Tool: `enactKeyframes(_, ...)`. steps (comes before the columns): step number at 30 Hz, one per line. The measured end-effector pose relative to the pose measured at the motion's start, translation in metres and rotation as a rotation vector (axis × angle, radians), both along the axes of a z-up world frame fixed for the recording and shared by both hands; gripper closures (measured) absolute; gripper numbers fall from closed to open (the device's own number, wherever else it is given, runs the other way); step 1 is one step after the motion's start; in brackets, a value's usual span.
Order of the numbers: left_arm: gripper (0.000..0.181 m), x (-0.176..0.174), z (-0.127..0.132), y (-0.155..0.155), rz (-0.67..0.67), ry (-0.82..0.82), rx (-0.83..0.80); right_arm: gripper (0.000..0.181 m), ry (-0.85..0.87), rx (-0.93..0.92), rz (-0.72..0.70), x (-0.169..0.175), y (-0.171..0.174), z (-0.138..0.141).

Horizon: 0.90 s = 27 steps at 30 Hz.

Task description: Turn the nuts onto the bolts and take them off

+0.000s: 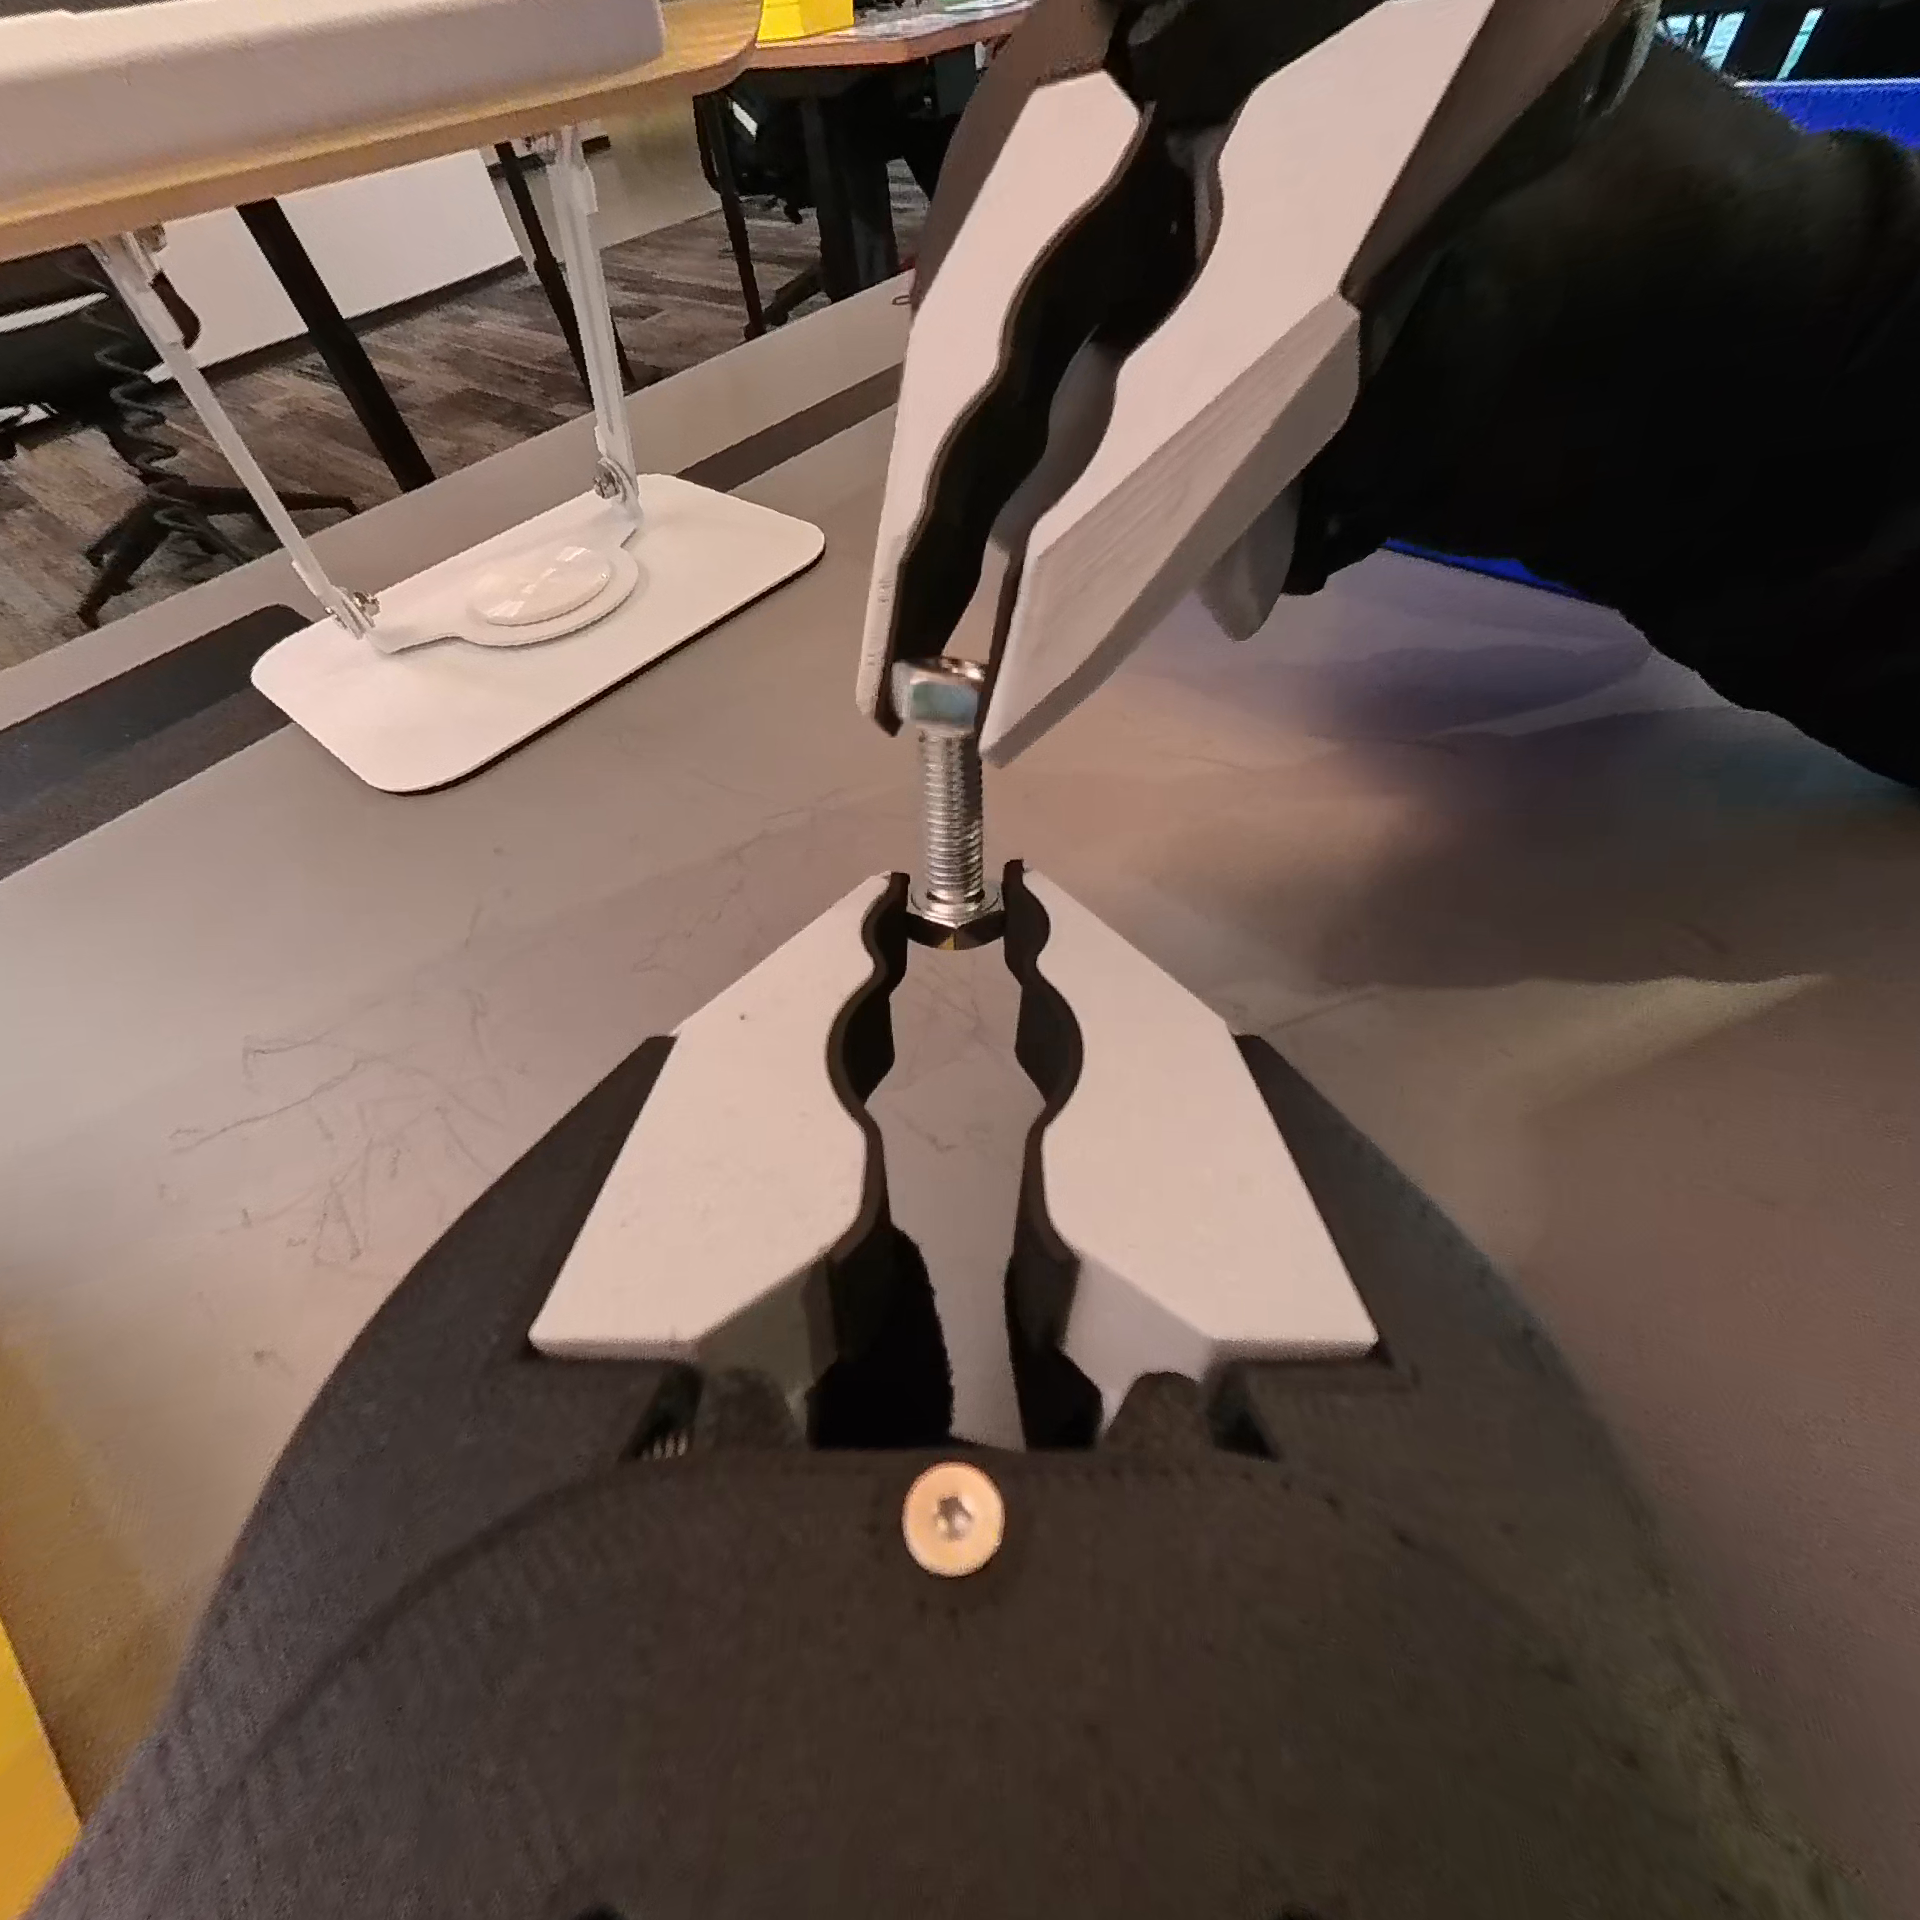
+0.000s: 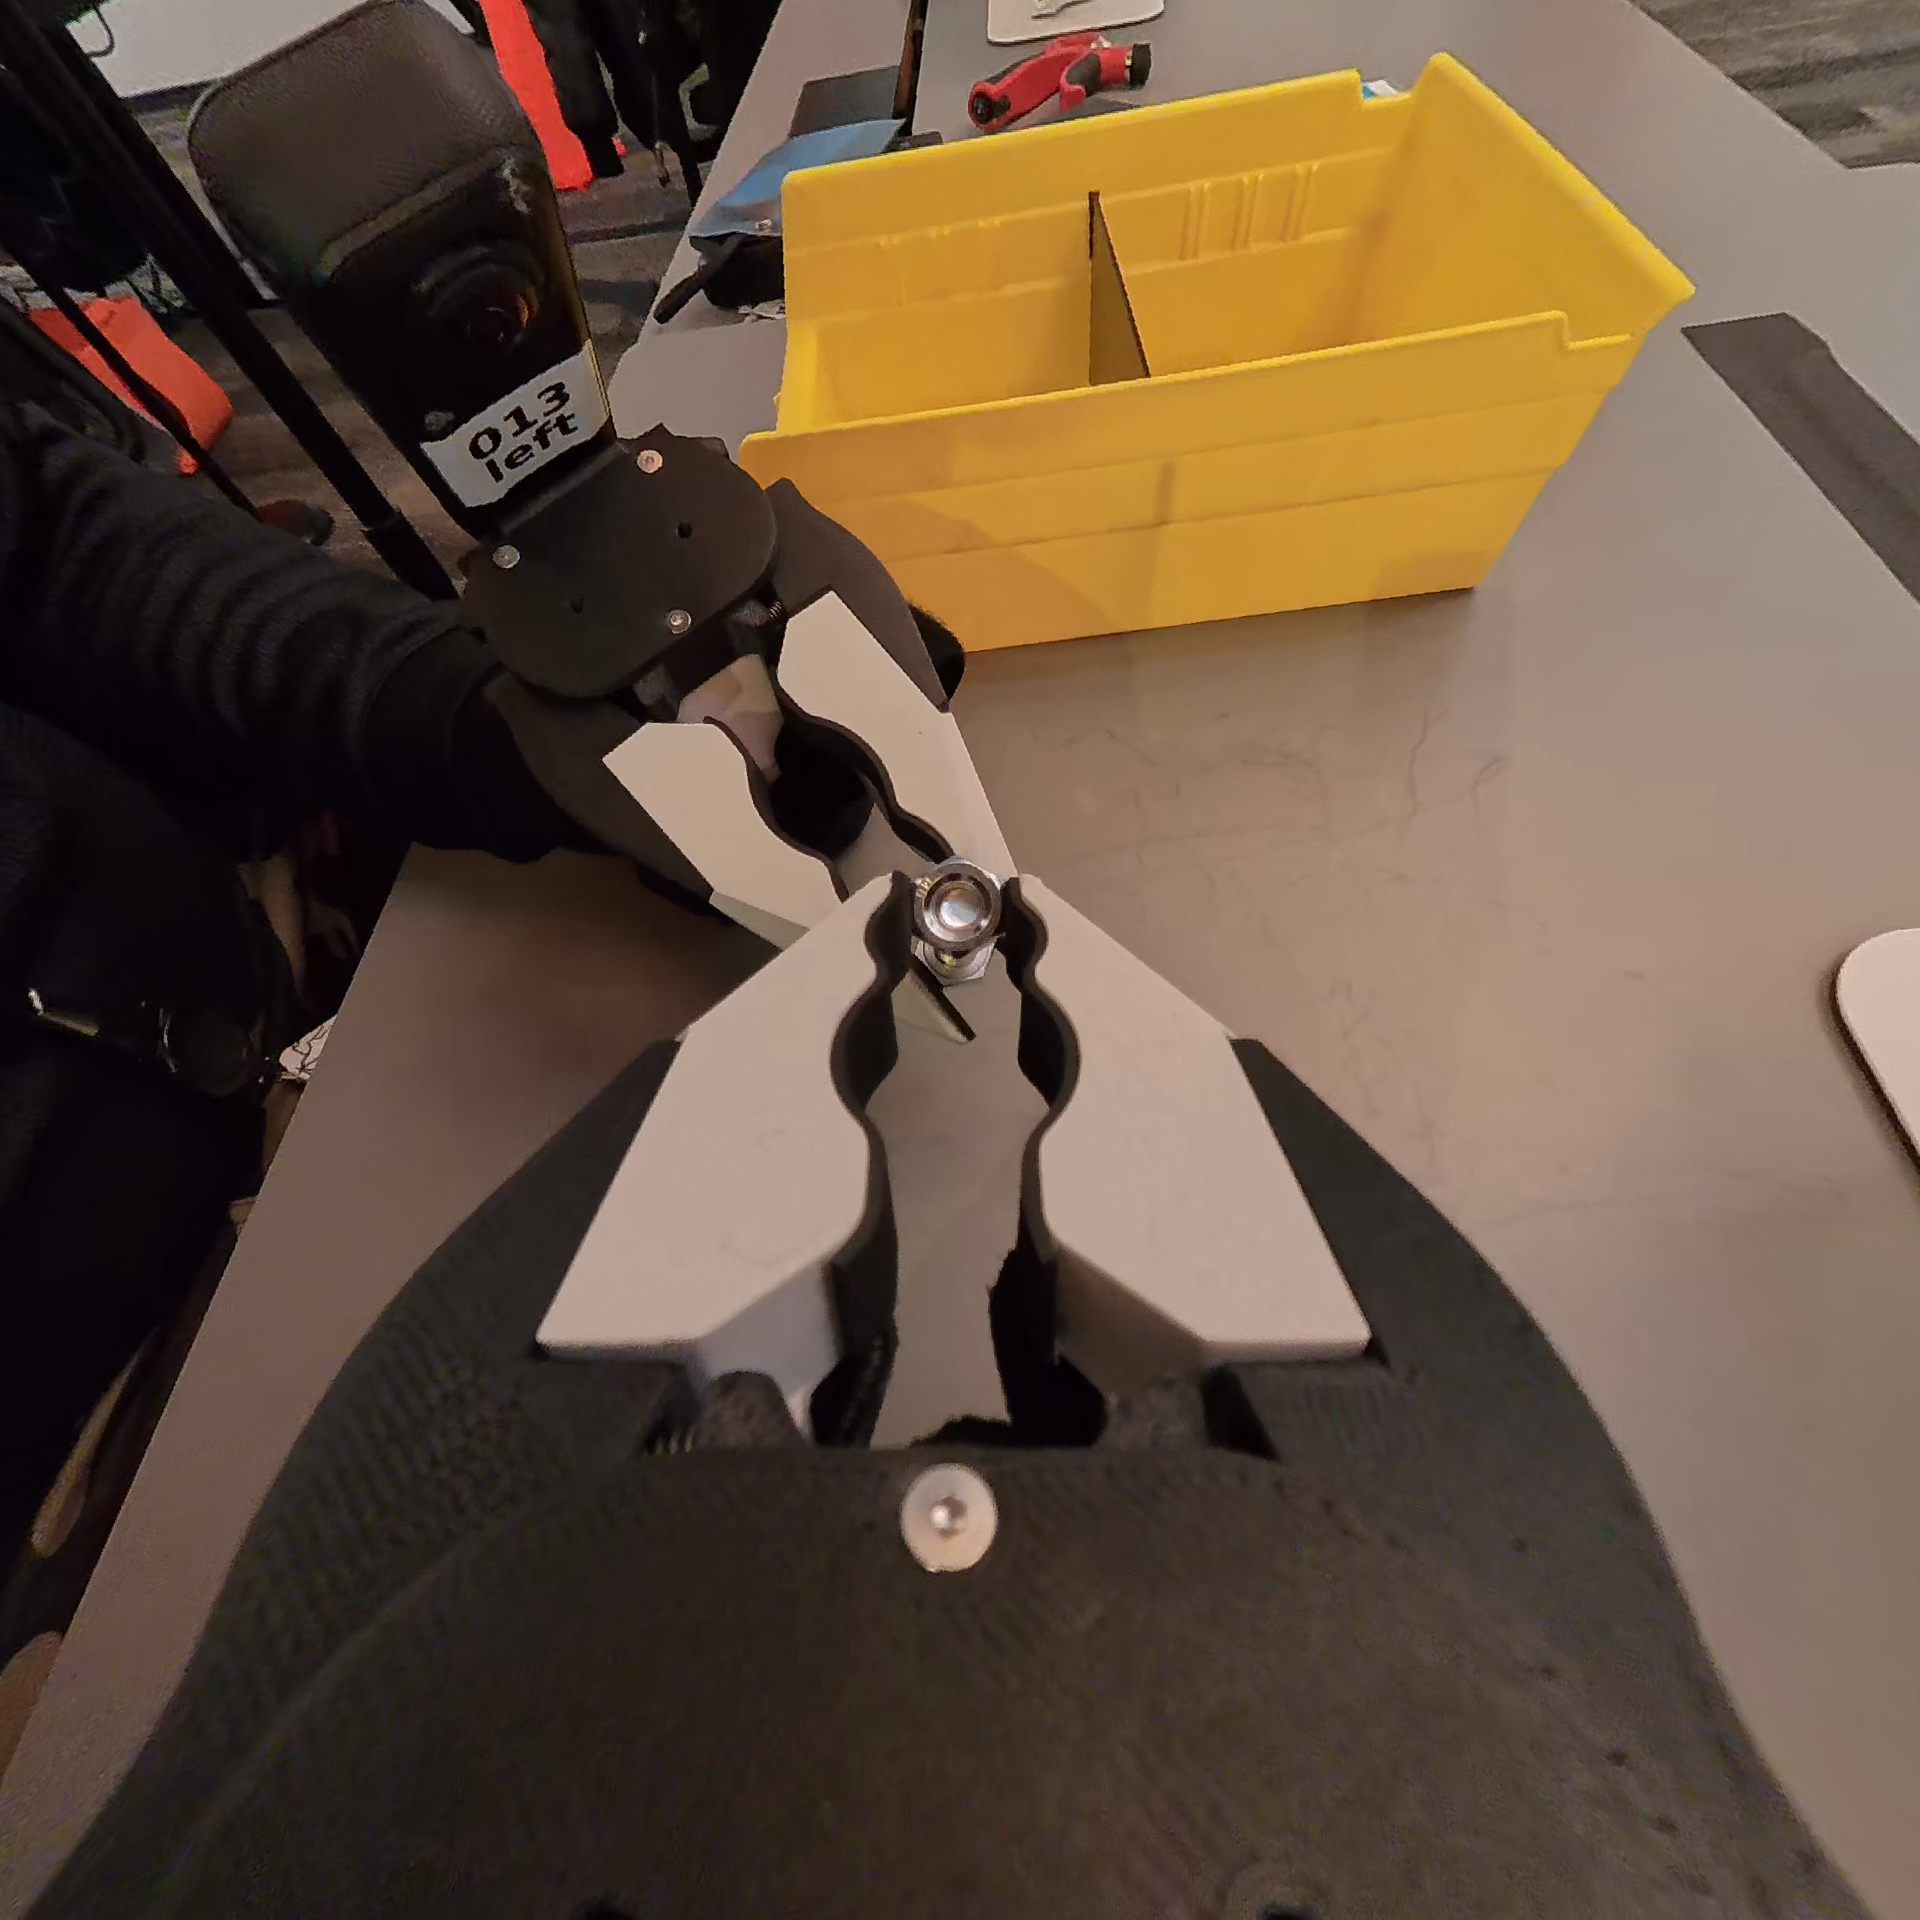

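In the left wrist view, my left gripper (image 1: 951,902) is shut on a silver hex nut (image 1: 951,923) at its fingertips, low over the grey table (image 1: 416,987). A silver bolt (image 1: 948,821) stands upright with its threaded end in the nut. My right gripper (image 1: 935,707) comes down from above and is shut on the bolt's hex head. In the right wrist view, the right gripper (image 2: 954,906) grips the bolt (image 2: 952,909), seen end-on. The left gripper's white fingers (image 2: 717,800) reach in from the left beneath it.
A yellow bin (image 2: 1195,488) with a cardboard divider stands on the table behind the grippers. A white stand (image 1: 540,634) sits at the far left in the left wrist view. A red hand tool (image 2: 1049,78) lies far back. A person's black sleeve (image 2: 208,675) is at the left. The grippers are tip to tip, or close to it.
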<state>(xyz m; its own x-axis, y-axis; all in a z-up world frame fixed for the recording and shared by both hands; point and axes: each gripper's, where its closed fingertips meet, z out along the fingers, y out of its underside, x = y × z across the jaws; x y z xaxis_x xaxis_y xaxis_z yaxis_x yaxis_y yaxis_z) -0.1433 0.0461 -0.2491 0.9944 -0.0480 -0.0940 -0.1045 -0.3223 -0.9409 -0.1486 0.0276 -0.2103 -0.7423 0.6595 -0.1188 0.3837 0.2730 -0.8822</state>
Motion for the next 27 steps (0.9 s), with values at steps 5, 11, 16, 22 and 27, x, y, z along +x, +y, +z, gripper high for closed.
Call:
enactKeyframes(5, 0.165, -0.001, 0.001, 0.0, 0.0, -0.007, 0.006, 0.164, -0.008, -0.009, 0.002, 0.0, -0.001, -0.001)
enactKeyframes(11, 0.165, -0.001, 0.001, 0.0, 0.0, -0.012, 0.007, 0.173, -0.002, 0.003, 0.004, 0.0, -0.001, -0.002)
enactKeyframes(16, 0.165, -0.001, 0.002, 0.0, -0.002, -0.016, 0.008, 0.172, -0.012, -0.076, -0.001, -0.001, 0.001, 0.005)
enactKeyframes(22, 0.165, -0.002, 0.002, -0.001, 0.0, -0.031, 0.013, 0.173, 0.058, -0.206, -0.14, -0.01, 0.034, 0.032)
enactKeyframes(27, 0.165, -0.003, 0.003, -0.001, 0.001, -0.048, 0.014, 0.172, 0.172, -0.3, -0.293, -0.013, 0.07, 0.062)
